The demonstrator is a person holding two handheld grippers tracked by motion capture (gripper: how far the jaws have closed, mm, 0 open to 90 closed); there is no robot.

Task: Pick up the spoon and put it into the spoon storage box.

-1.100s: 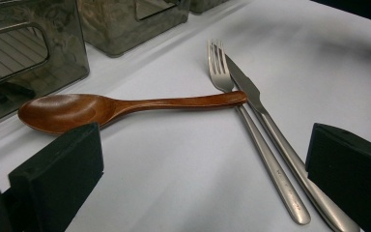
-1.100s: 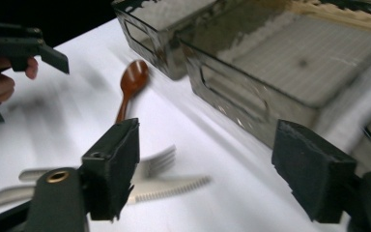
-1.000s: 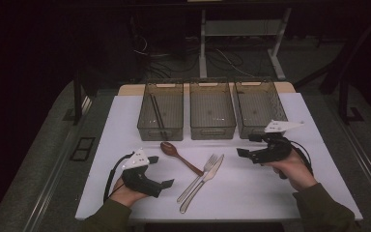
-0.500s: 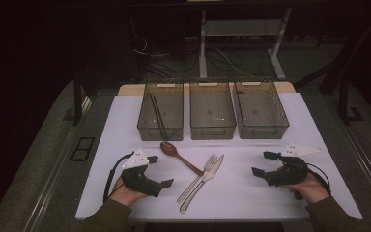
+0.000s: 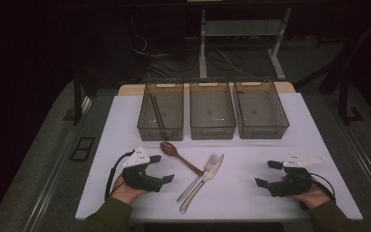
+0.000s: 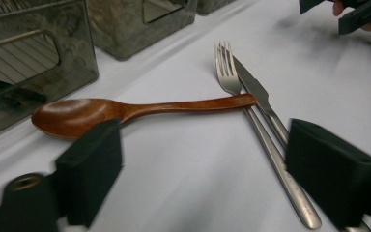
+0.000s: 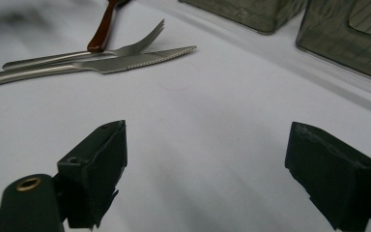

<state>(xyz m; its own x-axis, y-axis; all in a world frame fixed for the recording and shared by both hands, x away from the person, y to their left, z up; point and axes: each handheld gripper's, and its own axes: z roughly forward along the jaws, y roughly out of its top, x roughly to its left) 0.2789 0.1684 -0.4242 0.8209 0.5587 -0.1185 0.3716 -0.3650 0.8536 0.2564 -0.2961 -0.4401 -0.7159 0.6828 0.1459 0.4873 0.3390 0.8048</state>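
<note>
A brown wooden spoon (image 5: 178, 155) lies on the white table cover (image 5: 251, 203), its handle end touching a steel fork (image 5: 199, 177) and knife (image 5: 207, 180) that lie side by side. My left gripper (image 5: 162, 169) rests at the near left and points at the spoon (image 6: 125, 111). Its jaws stand open and have just been closing a little, with nothing between them. The fork (image 6: 251, 116) and knife (image 6: 258, 94) lie ahead of its right jaw. My right gripper (image 5: 267, 174) sits open at the near right, its jaws empty, and faces the fork (image 7: 125, 48) and knife (image 7: 125, 63).
Three smoked clear bins stand in a row at the back: the left bin (image 5: 146, 108) holds dark chopsticks (image 5: 157, 116), beside it the middle bin (image 5: 212, 130) and the right bin (image 5: 262, 130). The table's front edge runs just behind both hands.
My right gripper has come back and down from in front of the right bin to the near right of the table. The left hand has stayed put.
</note>
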